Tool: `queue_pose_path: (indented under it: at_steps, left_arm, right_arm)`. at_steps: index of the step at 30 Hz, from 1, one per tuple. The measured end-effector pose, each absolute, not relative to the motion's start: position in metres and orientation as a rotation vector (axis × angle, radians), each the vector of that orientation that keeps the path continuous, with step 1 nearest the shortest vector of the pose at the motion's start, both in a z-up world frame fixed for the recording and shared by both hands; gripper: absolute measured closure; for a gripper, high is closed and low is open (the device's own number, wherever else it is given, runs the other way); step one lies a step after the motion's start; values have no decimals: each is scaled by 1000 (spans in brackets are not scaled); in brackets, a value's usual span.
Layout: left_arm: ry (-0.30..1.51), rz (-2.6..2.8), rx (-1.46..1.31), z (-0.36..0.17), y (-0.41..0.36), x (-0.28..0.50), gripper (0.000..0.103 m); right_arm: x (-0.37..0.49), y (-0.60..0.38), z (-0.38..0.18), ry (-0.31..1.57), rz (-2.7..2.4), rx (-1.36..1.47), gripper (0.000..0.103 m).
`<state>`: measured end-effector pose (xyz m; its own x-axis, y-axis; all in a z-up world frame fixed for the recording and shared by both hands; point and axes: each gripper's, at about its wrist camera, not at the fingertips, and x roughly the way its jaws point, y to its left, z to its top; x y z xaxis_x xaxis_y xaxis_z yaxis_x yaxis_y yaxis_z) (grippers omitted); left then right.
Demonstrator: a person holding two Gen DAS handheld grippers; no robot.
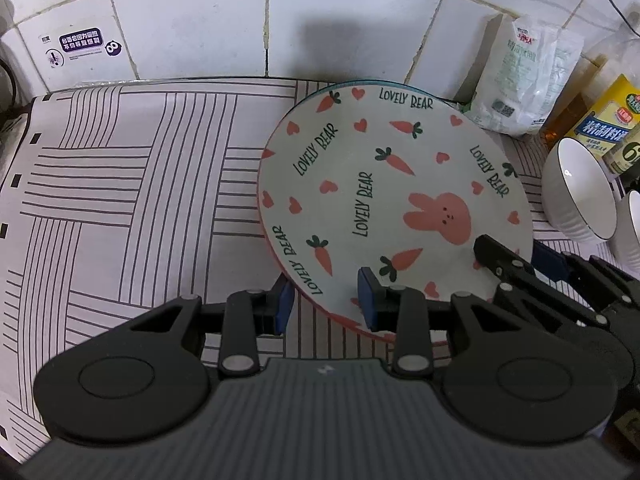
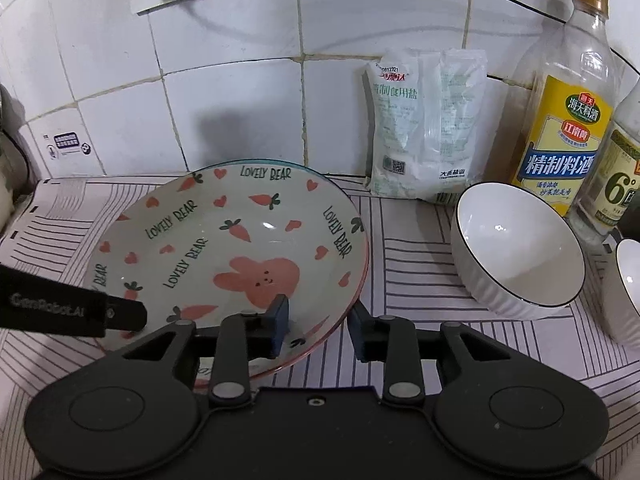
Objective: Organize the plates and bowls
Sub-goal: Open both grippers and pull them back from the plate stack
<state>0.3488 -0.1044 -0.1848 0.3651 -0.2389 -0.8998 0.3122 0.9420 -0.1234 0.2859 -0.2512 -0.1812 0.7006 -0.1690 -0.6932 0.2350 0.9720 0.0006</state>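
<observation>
The plate [image 2: 224, 248], glazed ceramic w/ a pink rabbit, carrots and hearts, sits on the striped mat [image 1: 120, 184] on the counter, near the tiled wall [image 1: 200, 20]; a red edge and a teal edge peeking out under it suggest it's stacked on at least one more plate, can't tell how many. Judged as: stiff, fairly heavy for its size, slick glaze, breakable, so chips if knocked on the wall or dropped. Shallow w/ a raised rim, so the rim is the only real place to take hold; a pinch across the near edge, one finger on top, one under, prob. best, and two holds on opposite sides would stop it tipping. Left gripper [image 1: 326, 300] straddles the near-left rim: one finger over the plate's inside, the other outside and below the edge, a visible gap left, so partly open, not clamped. Right gripper [image 2: 318, 330] likewise at the near-right rim, one finger inside over the glaze, the other just outside the edge on the mat, partly open, no squeeze seen. Whether either lower finger gets under the rim can't be told. To the right, apart from the plate, a white ribbed bowl [image 2: 516, 252] w/ a dark rim line, a second bowl [image 2: 624, 292] just beside it at frame edge; same fragile, slick stuff, grip at the rim. Behind: salt bag [image 2: 424, 128], cooking wine bottle [image 2: 568, 120], another bottle [image 2: 624, 176].
</observation>
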Motion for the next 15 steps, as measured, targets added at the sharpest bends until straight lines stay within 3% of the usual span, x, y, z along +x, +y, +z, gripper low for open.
queue_pose_path:
  at_steps: [15]
  left_arm:
    - [1110, -380, 101, -174, -110, 324, 71]
  right_arm:
    - [274, -249, -186, 707, -212, 83, 61]
